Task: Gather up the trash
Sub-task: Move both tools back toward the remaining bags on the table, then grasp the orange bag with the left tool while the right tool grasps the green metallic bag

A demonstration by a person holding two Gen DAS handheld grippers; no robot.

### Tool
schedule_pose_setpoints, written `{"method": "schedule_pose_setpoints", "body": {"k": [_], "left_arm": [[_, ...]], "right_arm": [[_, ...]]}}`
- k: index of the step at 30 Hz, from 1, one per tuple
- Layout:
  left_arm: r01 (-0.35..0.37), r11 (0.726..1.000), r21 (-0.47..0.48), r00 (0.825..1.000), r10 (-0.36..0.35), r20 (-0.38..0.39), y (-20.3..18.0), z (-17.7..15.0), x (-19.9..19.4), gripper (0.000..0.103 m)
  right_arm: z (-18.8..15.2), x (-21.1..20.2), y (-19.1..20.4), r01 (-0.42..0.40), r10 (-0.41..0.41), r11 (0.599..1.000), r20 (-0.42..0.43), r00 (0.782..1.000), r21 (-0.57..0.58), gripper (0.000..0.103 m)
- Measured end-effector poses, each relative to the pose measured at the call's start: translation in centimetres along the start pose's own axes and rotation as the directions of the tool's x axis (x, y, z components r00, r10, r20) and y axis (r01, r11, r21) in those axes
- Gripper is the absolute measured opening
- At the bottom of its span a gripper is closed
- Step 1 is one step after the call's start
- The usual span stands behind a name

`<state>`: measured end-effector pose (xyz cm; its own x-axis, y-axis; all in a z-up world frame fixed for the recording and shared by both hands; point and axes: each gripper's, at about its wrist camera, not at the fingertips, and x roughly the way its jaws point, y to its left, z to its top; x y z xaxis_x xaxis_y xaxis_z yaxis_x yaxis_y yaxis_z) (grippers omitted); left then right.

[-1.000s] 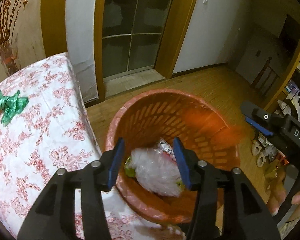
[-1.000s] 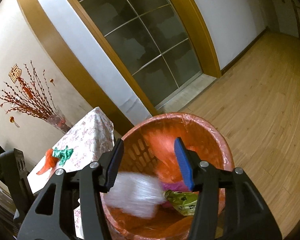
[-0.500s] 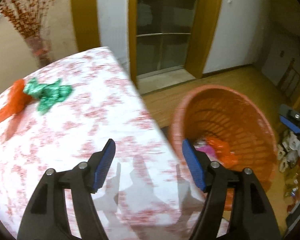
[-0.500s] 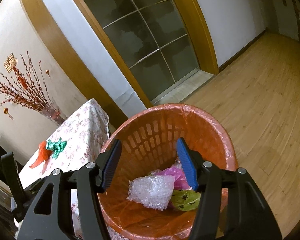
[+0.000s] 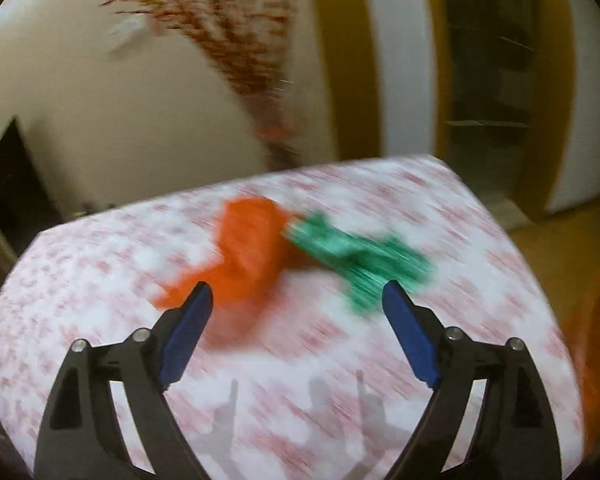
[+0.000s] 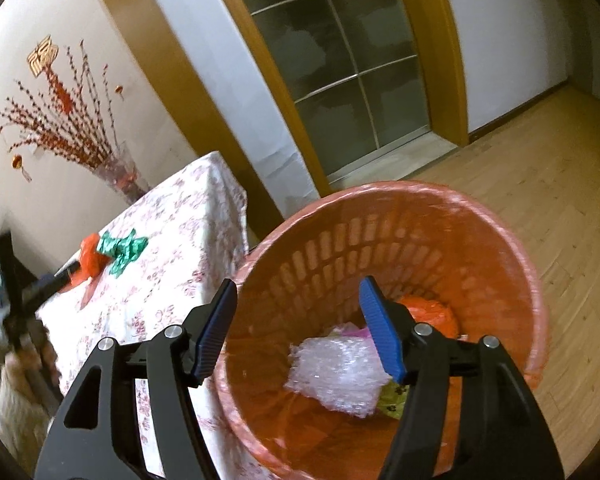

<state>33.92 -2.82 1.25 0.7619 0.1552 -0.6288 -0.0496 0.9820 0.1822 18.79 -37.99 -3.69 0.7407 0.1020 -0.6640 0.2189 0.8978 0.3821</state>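
Up front in the left wrist view, the left gripper is spread wide with nothing between its blue pads, over a table covered in a white cloth with a red flower print. The whole view is smeared by motion blur. Two pieces of trash lie on the cloth just beyond the fingertips: an orange scrap ahead of the left finger, its near end close to that fingertip, and a green wrapper ahead of the right finger, its near edge just beside that fingertip. The two pieces touch or nearly touch where they meet. A spray of red branches stands against the wall behind the table.

Over in the right wrist view, the right gripper is also spread and empty, above an orange basket that stands on the wood floor beside the table. Inside the basket, below the fingers, lie a wad of clear bubble wrap, a bit of pink, something orange and a yellow-green packet. Farther left, the orange scrap and green wrapper sit on the table, with the left gripper reaching in close to them.
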Motion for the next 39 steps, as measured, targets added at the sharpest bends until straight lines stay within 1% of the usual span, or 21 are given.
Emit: {"method": "schedule_pose_setpoints", "body": {"k": [3, 7, 9, 12, 15, 16, 17, 18, 19, 20, 23, 26, 29, 32, 35, 37, 38, 39], "left_arm": [[-0.027, 0.999, -0.042, 0.999, 0.026, -0.026, 2.6, 2.1, 2.8, 0.086], [-0.036, 0.998, -0.049, 0.996, 0.031, -0.088, 4.0, 3.0, 6.5, 0.086], [-0.026, 0.998, -0.057, 0.993, 0.019, -0.12, 4.6, 3.0, 8.2, 0.086], [0.023, 0.996, -0.083, 0.983, -0.037, -0.181, 5.4, 2.4, 10.6, 0.082], [0.076, 0.99, -0.116, 0.971, -0.1, -0.218, 5.8, 1.2, 11.7, 0.067], [0.091, 0.988, -0.127, 0.968, -0.118, -0.223, 6.1, 1.0, 12.0, 0.056], [0.113, 0.983, -0.141, 0.964, -0.143, -0.224, 6.4, 0.8, 12.2, 0.05], [0.122, 0.982, -0.144, 0.964, -0.151, -0.218, 6.6, 0.8, 12.2, 0.047], [0.127, 0.982, -0.14, 0.966, -0.155, -0.209, 6.7, 0.7, 12.0, 0.04], [0.13, 0.983, -0.13, 0.967, -0.154, -0.201, 6.9, 0.7, 11.9, 0.036], [0.131, 0.984, -0.124, 0.971, -0.152, -0.184, 8.3, 0.3, 11.3, 0.031], [0.107, 0.986, -0.126, 0.977, -0.128, -0.169, 10.5, -0.3, 10.5, 0.03], [0.083, 0.987, -0.14, 0.981, -0.106, -0.165, 13.0, -0.9, 10.0, 0.03], [0.064, 0.985, -0.159, 0.982, -0.09, -0.165, 15.4, -1.4, 9.7, 0.03], [0.051, 0.983, -0.178, 0.983, -0.081, -0.167, 17.3, -2.0, 9.5, 0.03], [0.043, 0.982, -0.183, 0.983, -0.074, -0.167, 18.2, -2.4, 9.2, 0.03], [0.042, 0.982, -0.185, 0.983, -0.073, -0.167, 18.5, -2.6, 9.1, 0.03], [0.043, 0.982, -0.186, 0.983, -0.074, -0.167, 18.8, -2.8, 8.9, 0.03]], "right_arm": [[0.3, 1.3, 1.8, -0.015, 0.015, 0.999, -0.02, 1.0, -0.03, 0.063], [0.9, 3.3, 4.6, -0.048, 0.045, 0.996, -0.044, 0.998, -0.07, 0.063], [1.2, 4.4, 6.4, -0.065, 0.059, 0.992, -0.054, 0.997, -0.104, 0.063], [1.5, 6.2, 9.3, -0.094, 0.083, 0.983, -0.076, 0.994, -0.155, 0.063], [1.9, 7.9, 12.4, -0.142, 0.124, 0.969, -0.098, 0.987, -0.203, 0.063], [1.9, 8.3, 13.2, -0.153, 0.134, 0.965, -0.104, 0.986, -0.214, 0.063], [2.0, 9.0, 14.5, -0.172, 0.149, 0.957, -0.114, 0.982, -0.232, 0.063], [2.1, 9.7, 15.8, -0.19, 0.163, 0.949, -0.125, 0.979, -0.25, 0.063], [2.2, 10.5, 17.0, -0.207, 0.176, 0.941, -0.136, 0.975, -0.266, 0.063], [2.3, 11.2, 18.0, -0.219, 0.184, 0.936, -0.145, 0.972, -0.277, 0.063], [2.5, 13.5, 21.2, -0.244, 0.196, 0.917, -0.176, 0.965, -0.315, 0.063], [2.3, 16.1, 24.5, -0.241, 0.175, 0.896, -0.202, 0.964, -0.374, 0.063], [1.7, 18.2, 27.4, -0.215, 0.141, 0.869, -0.194, 0.971, -0.445, 0.063], [1.0, 20.1, 29.7, -0.174, 0.096, 0.832, -0.172, 0.98, -0.526, 0.068], [0.4, 21.6, 31.0, -0.132, 0.037, 0.799, -0.17, 0.985, -0.586, 0.068], [0.2, 22.5, 31.3, -0.107, -0.004, 0.787, -0.179, 0.984, -0.608, 0.068], [0.3, 23.1, 31.3, -0.101, -0.021, 0.788, -0.19, 0.982, -0.607, 0.067], [0.2, 23.4, 31.1, -0.096, -0.035, 0.794, -0.203, 0.978, -0.6, 0.055]]}}
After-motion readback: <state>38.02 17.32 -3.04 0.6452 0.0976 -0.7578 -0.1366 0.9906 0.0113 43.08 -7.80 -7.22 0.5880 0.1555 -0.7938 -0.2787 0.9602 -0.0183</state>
